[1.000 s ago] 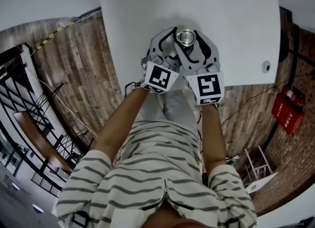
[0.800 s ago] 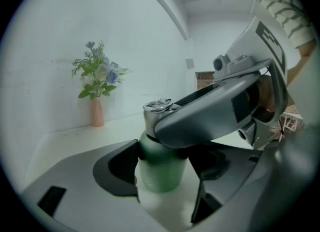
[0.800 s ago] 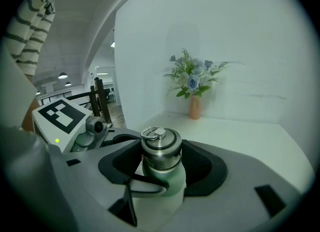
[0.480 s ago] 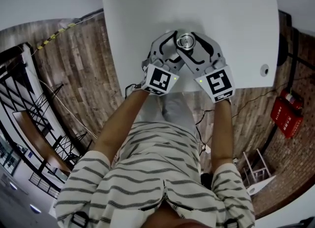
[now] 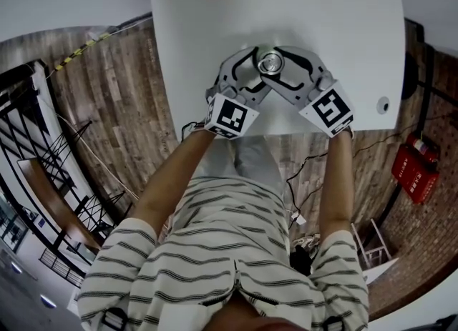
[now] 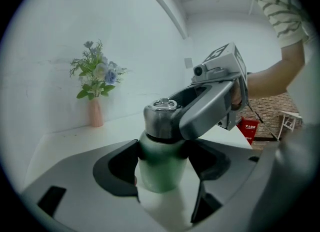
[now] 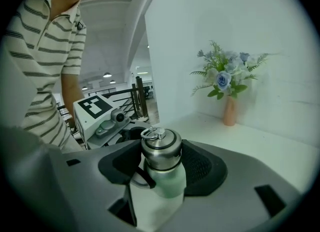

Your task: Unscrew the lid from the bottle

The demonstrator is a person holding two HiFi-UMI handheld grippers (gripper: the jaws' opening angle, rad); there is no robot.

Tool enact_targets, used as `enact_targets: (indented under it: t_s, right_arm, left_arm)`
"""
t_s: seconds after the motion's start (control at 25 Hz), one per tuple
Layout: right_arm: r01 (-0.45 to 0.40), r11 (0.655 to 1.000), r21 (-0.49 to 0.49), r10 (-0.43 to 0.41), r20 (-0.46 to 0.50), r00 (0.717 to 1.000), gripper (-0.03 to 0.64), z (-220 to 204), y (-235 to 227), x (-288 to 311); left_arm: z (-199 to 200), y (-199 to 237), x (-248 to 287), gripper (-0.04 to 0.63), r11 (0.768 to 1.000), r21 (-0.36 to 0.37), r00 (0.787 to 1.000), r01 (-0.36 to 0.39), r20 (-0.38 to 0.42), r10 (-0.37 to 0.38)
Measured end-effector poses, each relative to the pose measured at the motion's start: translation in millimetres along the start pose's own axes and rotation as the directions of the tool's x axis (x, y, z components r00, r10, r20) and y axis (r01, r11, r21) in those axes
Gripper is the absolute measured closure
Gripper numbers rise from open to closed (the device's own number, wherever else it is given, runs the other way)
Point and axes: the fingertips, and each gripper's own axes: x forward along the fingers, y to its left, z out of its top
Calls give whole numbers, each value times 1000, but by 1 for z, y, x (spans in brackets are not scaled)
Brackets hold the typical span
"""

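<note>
Bottle (image 6: 162, 168) stands on table (image 5: 322, 22) nr your edge. Your L gripper (image 6: 162, 172) is round its body, R gripper (image 7: 161, 162) round lid (image 7: 161, 148) on top. Vase (image 6: 95, 111) is behind, at far edge.

lid (image 7: 161, 148): brushed metal | bottle (image 7: 168, 180): matt green coat | table (image 5: 336, 29): smooth white | floor (image 5: 114, 86): rough wood planks

Bright, even light; fisheye warp w/ black corners (2 gripper views); near foreground blurry.
</note>
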Motion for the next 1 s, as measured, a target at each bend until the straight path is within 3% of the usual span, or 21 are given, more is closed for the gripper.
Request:
enact_targets:
  t_s: [0.36,0.72,1.0]
  right_arm:
    - [-154,982,-112,150,-38,988,357,-5,4,-2]
    - [-181,977,-117,173,-79,982,357,-5,5,-1]
    - [-157,986,-52,156,-26,987,335,1,6,-6]
  left_arm:
    - [-1,-3,1,284,1000,5,1000,18,3,-18]
    - [-1,-2,0,284,1000,7,1000,14,2,-14]
    - [-1,-2,1,284,1000,2,1000,13,-1,-13]
